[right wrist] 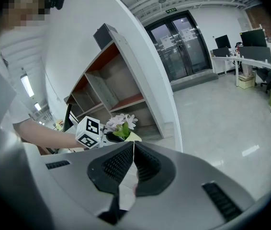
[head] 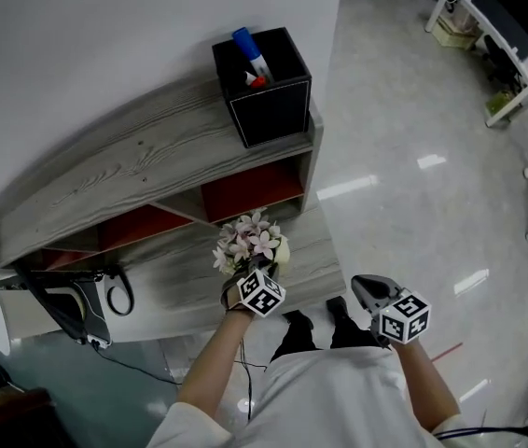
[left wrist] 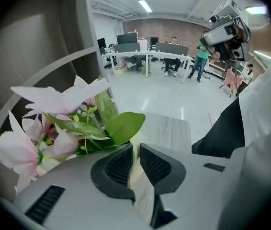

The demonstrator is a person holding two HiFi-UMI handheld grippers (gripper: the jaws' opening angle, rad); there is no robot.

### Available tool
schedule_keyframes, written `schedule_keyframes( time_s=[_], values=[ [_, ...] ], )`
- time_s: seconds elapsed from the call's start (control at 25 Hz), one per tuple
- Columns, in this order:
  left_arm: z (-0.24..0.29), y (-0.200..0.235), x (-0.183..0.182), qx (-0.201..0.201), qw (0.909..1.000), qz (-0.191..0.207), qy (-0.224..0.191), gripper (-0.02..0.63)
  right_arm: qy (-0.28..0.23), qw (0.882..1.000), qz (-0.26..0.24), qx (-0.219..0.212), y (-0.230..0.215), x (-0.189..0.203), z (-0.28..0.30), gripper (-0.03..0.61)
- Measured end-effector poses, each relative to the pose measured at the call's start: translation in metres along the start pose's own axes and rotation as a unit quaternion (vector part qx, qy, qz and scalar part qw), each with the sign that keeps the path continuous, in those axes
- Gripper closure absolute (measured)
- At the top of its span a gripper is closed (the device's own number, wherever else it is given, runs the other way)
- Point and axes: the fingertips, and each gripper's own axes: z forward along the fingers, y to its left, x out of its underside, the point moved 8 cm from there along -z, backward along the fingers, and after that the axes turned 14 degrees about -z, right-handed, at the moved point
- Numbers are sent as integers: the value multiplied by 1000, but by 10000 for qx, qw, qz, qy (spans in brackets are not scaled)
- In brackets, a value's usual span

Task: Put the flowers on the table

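Observation:
A bunch of pink and white flowers (head: 250,241) with green leaves hangs just above the near edge of the grey wooden table (head: 180,273). My left gripper (head: 250,271) is shut on its cream base, which shows between the jaws in the left gripper view (left wrist: 136,145), with the blossoms (left wrist: 54,123) to the left. The right gripper view shows the flowers (right wrist: 121,122) above the left gripper's marker cube (right wrist: 88,132). My right gripper (head: 367,289) is off the table's right end, over the floor, shut with nothing in it (right wrist: 133,145).
A grey shelf unit (head: 133,171) with red compartments stands behind the table against the wall. A black box (head: 264,84) holding markers sits on its top right. A black device with cables (head: 77,306) lies at the table's left. Office desks (head: 516,26) stand far right.

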Motion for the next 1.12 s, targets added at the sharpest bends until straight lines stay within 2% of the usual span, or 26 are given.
schedule_keyframes(
  time_s=[0.2, 0.44, 0.6, 0.84, 1.12],
  values=[
    [31, 11, -15, 66, 9997, -55, 250, 557, 8, 9997, 181, 168, 4, 10, -2, 560],
    [65, 15, -23, -293, 9959, 514, 686, 557, 36, 9989, 337, 328, 5, 18, -7, 560],
    [83, 18, -21, -558, 9922, 639, 915, 554, 53, 9984, 377, 411, 2, 21, -11, 560],
    [95, 16, -20, -896, 9875, 916, 917, 550, 64, 9978, 438, 487, 0, 26, -18, 560],
    [102, 12, -16, -928, 9877, 924, 850, 551, 123, 9972, 509, 542, -4, 36, -24, 560]
  ],
)
